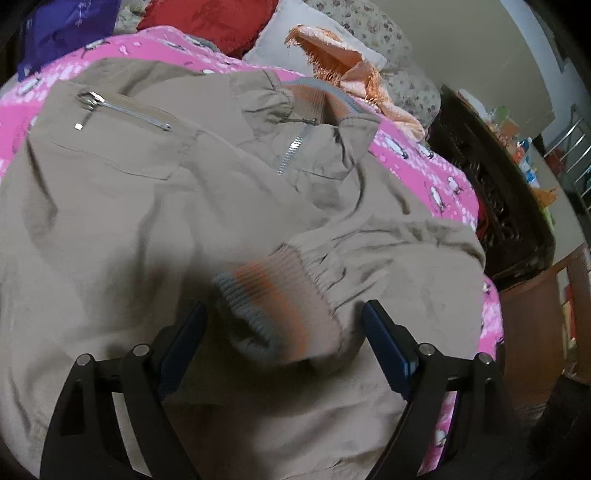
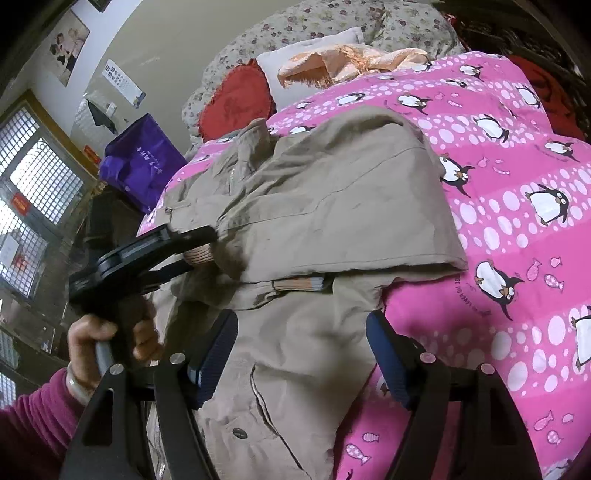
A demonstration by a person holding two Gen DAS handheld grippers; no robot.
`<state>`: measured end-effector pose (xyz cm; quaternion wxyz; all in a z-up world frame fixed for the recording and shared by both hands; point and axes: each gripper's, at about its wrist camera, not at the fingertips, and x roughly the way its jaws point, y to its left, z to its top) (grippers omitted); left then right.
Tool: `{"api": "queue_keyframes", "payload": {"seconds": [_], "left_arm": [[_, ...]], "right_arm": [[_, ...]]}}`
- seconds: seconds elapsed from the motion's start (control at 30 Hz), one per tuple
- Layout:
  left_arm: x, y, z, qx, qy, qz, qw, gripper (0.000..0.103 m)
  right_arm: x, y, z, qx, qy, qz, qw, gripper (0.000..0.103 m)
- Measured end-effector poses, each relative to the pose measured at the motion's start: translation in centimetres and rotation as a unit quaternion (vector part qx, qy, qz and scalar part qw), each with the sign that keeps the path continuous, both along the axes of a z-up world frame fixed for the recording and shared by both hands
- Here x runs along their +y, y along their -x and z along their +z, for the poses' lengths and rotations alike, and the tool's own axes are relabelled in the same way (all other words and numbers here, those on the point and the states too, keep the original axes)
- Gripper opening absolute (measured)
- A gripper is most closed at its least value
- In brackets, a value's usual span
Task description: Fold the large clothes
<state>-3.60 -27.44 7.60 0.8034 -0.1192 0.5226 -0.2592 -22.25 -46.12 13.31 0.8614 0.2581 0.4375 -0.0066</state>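
A large beige jacket (image 1: 110, 206) with silver zippers lies spread on a pink penguin-print bedcover (image 2: 517, 184). Its sleeve is folded across the body. The sleeve's ribbed cuff (image 1: 273, 295), striped grey and orange, lies between the fingers of my left gripper (image 1: 284, 314), which is open just above it. In the right wrist view my left gripper (image 2: 199, 243) shows from the side at the jacket's left edge, beside the cuff. My right gripper (image 2: 301, 328) is open over the jacket's (image 2: 332, 206) lower part, holding nothing.
At the bed's head lie a red cushion (image 2: 236, 99), a white pillow (image 2: 314, 55), a peach fringed cloth (image 1: 343, 62) and a floral quilt (image 2: 332, 18). A purple bag (image 2: 140, 162) stands left of the bed. A dark carved headboard (image 1: 491, 199) and cluttered shelf stand to the right.
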Motion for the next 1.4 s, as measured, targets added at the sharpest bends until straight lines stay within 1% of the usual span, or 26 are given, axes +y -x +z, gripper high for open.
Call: {"api": "queue_keyframes", "payload": {"seconds": [0.03,0.07,0.1,0.17,0.3,0.37,0.43,0.47,0.53,0.6,0.67,0.73,0.77,0.87,0.97,1.0,1.03,1.07,1.1,1.13,1.17,1.2,1.23,1.27,1.3,1.4], "left_arm": [[0.0,0.0,0.1,-0.003,0.012,0.002,0.9999,0.036],[-0.2,-0.1,0.3,-0.005,0.012,-0.006,0.9999,0.015],[-0.4,-0.2,0.4,-0.004,0.006,-0.017,0.9998,0.005],[-0.2,-0.3,1.5,-0.006,0.014,-0.029,0.9995,0.005],[1.6,-0.3,6.4,-0.071,0.017,-0.052,0.9960,0.005],[3.1,-0.9,8.3,-0.093,0.011,-0.048,0.9945,0.005],[4.8,-1.6,9.3,-0.098,0.012,-0.041,0.9943,0.005],[5.7,-2.0,9.6,-0.101,0.005,-0.034,0.9943,0.005],[7.6,-2.9,9.6,-0.105,-0.012,-0.016,0.9943,0.005],[9.6,-3.9,8.8,-0.101,-0.032,0.008,0.9943,0.005],[12.4,-5.6,7.4,-0.084,-0.053,0.049,0.9938,0.005],[13.6,-6.7,6.2,-0.074,-0.076,0.075,0.9915,0.005],[14.4,-7.6,5.2,-0.062,-0.087,0.088,0.9903,0.005],[15.0,-8.2,3.5,-0.033,-0.080,0.078,0.9931,0.005],[14.1,-7.6,3.5,-0.041,-0.079,0.063,0.9940,0.007],[13.8,-7.4,3.5,-0.042,-0.078,0.059,0.9944,0.007],[13.7,-7.3,3.6,-0.042,-0.075,0.059,0.9946,0.011],[13.6,-7.1,3.7,-0.042,-0.071,0.057,0.9950,0.022],[13.5,-7.1,3.8,-0.039,-0.066,0.054,0.9956,0.039],[13.5,-7.1,3.9,-0.036,-0.059,0.052,0.9963,0.049],[13.6,-7.1,3.8,-0.035,-0.055,0.053,0.9964,0.050],[13.7,-7.1,4.0,-0.036,-0.060,0.056,0.9959,0.050],[13.6,-7.0,4.2,-0.039,-0.067,0.059,0.9953,0.053],[13.7,-7.0,4.3,-0.045,-0.080,0.063,0.9938,0.055],[13.7,-7.0,4.3,-0.051,-0.089,0.068,0.9924,0.056],[13.7,-7.1,4.4,-0.062,-0.106,0.079,0.9893,0.057]], "right_arm": [[0.0,0.1,0.1,0.000,0.003,0.000,1.000,0.074],[0.0,0.2,0.2,-0.001,0.006,-0.002,1.000,0.074],[-0.2,0.4,0.2,-0.003,0.007,-0.005,1.000,0.074],[-0.6,0.6,0.4,-0.005,0.005,-0.015,1.000,0.074],[-1.5,0.8,0.5,-0.009,-0.002,-0.033,0.999,0.075],[-1.6,0.6,0.5,-0.009,-0.005,-0.037,0.999,0.076],[-1.5,0.2,0.4,-0.006,-0.006,-0.037,0.999,0.076],[-1.4,0.1,0.5,-0.007,-0.008,-0.037,0.999,0.076],[-1.1,-0.2,0.7,-0.016,-0.016,-0.036,0.999,0.076],[-0.8,-0.5,0.9,-0.018,-0.012,-0.027,0.999,0.076],[-0.6,-0.8,1.1,-0.018,-0.002,-0.021,1.000,0.076],[-0.6,-1.4,1.0,-0.015,0.002,-0.020,1.000,0.076],[-0.7,-1.8,0.9,-0.011,0.002,-0.024,1.000,0.076],[-1.6,-3.7,0.8,-0.004,0.004,-0.041,0.999,0.076],[-2.8,-6.4,0.9,-0.007,0.004,-0.059,0.998,0.077],[-3.3,-7.6,0.6,-0.002,0.003,-0.066,0.998,0.080],[-4.0,-9.0,0.0,0.007,-0.001,-0.072,0.997,0.081],[-4.7,-10.4,-0.8,0.024,-0.004,-0.084,0.996,0.081],[-5.3,-11.3,-1.6,0.038,-0.010,-0.093,0.995,0.081],[-5.8,-12.2,-2.3,0.045,-0.021,-0.095,0.994,0.076],[-6.2,-13.4,-3.0,0.044,-0.041,-0.080,0.995,0.052],[-6.4,-14.0,-3.3,0.043,-0.042,-0.071,0.996,0.013],[-6.7,-14.7,-3.6,0.052,-0.025,-0.073,0.996,0.005],[-7.3,-15.1,-3.9,0.063,-0.007,-0.094,0.994,0.005],[-8.0,-15.3,-4.2,0.064,-0.004,-0.107,0.992,0.005],[-9.4,-15.8,-4.9,0.075,0.021,-0.135,0.988,0.004]]}}
